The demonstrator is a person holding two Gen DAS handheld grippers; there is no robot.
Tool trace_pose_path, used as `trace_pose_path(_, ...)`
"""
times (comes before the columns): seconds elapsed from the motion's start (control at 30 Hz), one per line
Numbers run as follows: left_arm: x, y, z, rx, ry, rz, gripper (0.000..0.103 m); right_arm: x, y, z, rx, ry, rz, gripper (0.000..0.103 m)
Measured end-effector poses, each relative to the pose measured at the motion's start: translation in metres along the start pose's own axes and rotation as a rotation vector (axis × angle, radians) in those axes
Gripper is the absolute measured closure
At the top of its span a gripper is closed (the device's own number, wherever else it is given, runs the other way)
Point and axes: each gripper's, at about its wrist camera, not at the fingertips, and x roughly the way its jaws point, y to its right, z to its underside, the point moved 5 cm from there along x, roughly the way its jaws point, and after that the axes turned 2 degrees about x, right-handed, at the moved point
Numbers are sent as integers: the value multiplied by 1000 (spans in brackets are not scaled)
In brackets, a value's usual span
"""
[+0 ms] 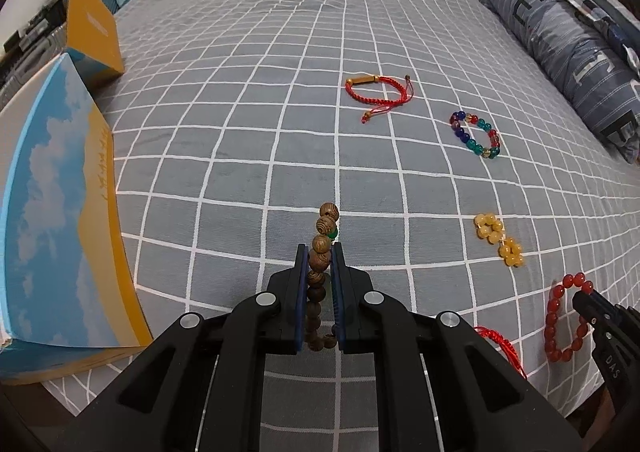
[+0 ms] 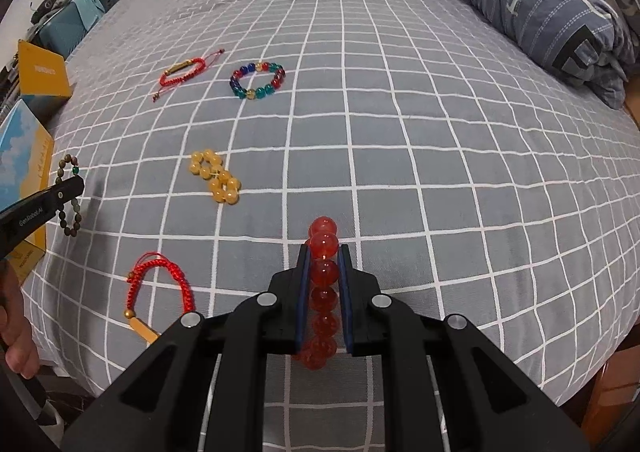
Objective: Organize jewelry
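My left gripper (image 1: pixel 320 252) is shut on a brown wooden bead bracelet (image 1: pixel 322 244) with one green bead, held just above the grey checked bedsheet (image 1: pixel 240 131). My right gripper (image 2: pixel 323 252) is shut on a red bead bracelet (image 2: pixel 324 240), also lifted off the sheet. In the right wrist view the left gripper (image 2: pixel 66 191) shows at the left edge with the wooden bracelet (image 2: pixel 72 211). The right gripper (image 1: pixel 584 300) and the red bracelet (image 1: pixel 560 320) appear low right in the left wrist view.
On the sheet lie a red cord bracelet with a gold tube (image 1: pixel 378 91), a multicoloured glass bead bracelet (image 1: pixel 476 135), a yellow bead bracelet (image 1: pixel 500 240) and a second red cord bracelet (image 2: pixel 160 292). An open blue-and-yellow box (image 1: pixel 60 211) sits left. A folded quilt (image 1: pixel 560 43) lies right.
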Motion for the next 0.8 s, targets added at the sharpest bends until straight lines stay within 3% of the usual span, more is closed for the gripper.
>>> trace_pose_path(0.8,-45,1,-1,21,68,-18,93,-35,-12,-15,0,120,-3,91)
